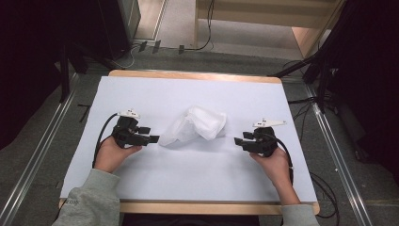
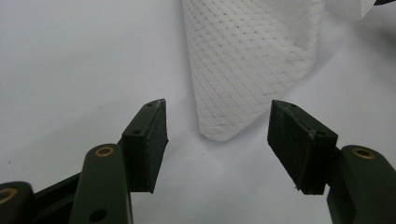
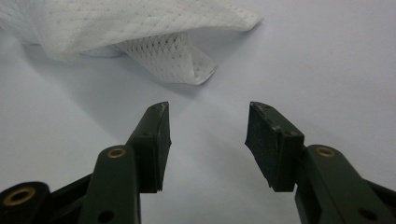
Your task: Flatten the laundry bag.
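While both grippers' jaws stand spread and empty, the crumpled white cloth (image 1: 195,126) seems light, limp; pinch its corner (image 2: 215,130) at twelve o'clock of the left gripper (image 2: 217,140).

One crumpled white cloth (image 1: 195,125) lies on one white table (image 1: 141,179) between two grippers.

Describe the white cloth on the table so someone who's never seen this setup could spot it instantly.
Start at the white-topped table with its wooden rim. Near its middle, between the left tool and the right tool, lies the crumpled white cloth. It is the one soft, rumpled thing there, with a fine dotted diamond weave and a corner pointing toward each tool, touching neither.
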A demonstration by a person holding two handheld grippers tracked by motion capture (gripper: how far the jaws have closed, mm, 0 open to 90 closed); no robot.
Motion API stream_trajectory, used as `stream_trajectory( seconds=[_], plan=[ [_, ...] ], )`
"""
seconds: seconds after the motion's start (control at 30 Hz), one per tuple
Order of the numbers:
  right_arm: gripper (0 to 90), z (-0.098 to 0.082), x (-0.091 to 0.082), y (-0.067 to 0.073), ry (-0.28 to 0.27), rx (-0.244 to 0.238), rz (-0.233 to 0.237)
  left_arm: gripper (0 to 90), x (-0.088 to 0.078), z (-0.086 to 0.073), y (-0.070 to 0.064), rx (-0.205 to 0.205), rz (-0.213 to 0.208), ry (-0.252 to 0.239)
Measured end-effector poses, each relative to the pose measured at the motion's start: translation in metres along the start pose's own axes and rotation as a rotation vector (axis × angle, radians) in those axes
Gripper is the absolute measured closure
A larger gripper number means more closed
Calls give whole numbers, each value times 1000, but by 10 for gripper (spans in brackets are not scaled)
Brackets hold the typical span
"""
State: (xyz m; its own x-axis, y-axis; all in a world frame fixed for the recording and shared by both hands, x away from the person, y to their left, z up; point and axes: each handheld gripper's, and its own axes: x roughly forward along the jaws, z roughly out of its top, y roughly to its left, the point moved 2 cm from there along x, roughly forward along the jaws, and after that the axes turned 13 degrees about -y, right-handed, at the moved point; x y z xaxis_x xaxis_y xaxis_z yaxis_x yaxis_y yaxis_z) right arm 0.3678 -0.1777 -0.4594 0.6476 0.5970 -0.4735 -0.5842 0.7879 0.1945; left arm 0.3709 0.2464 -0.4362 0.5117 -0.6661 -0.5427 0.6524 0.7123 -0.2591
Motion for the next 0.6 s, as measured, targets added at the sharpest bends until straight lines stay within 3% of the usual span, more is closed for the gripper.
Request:
stream_trajectory(
  seconds=[0.17, 0.4, 0.6],
  plan=[
    [542, 1, -1, 4, 1, 4, 11, 387, -1, 0, -1, 4, 2, -2],
    [589, 3, -4, 22, -8, -2, 44, 387, -1, 1, -2, 6, -2, -5],
    [693, 4, 3, 38, 12, -11, 85, 387, -1, 2, -5, 12, -4, -6]
  ],
)
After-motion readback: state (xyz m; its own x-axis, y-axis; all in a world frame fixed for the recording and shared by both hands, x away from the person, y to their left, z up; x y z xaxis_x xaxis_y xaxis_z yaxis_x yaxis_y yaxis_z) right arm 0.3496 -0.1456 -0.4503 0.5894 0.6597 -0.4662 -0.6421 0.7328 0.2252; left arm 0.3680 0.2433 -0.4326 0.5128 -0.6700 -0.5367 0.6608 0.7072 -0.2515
